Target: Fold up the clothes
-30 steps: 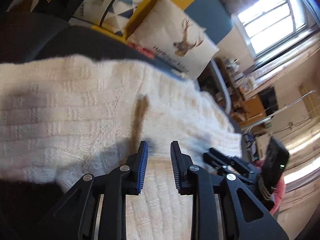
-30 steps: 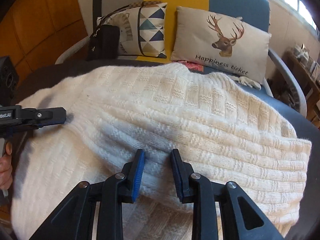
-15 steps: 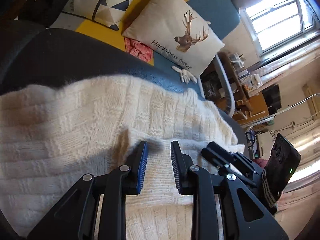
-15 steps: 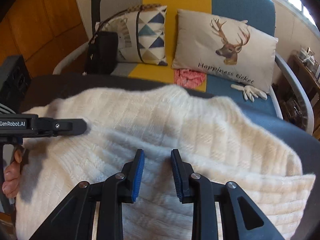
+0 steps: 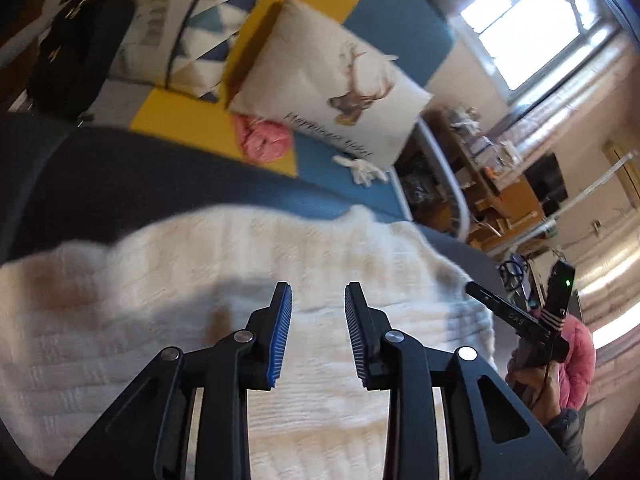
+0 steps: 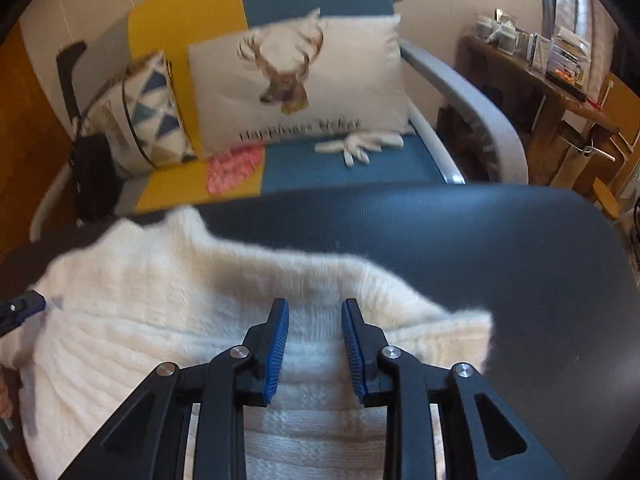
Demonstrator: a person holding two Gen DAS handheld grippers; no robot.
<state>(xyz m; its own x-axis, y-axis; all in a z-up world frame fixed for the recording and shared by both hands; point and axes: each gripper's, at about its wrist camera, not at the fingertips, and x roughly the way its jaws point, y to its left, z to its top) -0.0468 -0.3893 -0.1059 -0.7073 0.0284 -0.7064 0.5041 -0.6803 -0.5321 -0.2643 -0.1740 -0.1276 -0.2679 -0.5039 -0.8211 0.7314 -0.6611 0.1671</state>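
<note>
From the left wrist view, the left gripper [image 5: 318, 300] hangs over a cream knitted sweater [image 5: 160, 320] that fills the lower half of the frame, spread on a dark surface [image 5: 120, 176]. Its jaws are opening, the blue pads apart with only a flat stretch of knit showing between them, nothing pinched. At the right edge the right gripper [image 5: 474, 289] reaches onto the sweater's far side, held by a hand [image 5: 532, 376] in a pink sleeve. Behind, a deer cushion [image 5: 340, 92] leans on a sofa [image 5: 192, 124], with a pink cloth [image 5: 262, 140] and a white glove [image 5: 364, 168] on the seat.

From the right wrist view, the right gripper [image 6: 315, 308] sits at the lower centre over a raised fold of the sweater [image 6: 140, 312]. Its jaws stand partly spread; whether they pinch the knit I cannot tell. The sweater lies in the lower left, bare dark surface [image 6: 480, 240] to its right. The left gripper's tip [image 6: 24, 306] shows at the left edge, touching the knit.
</note>
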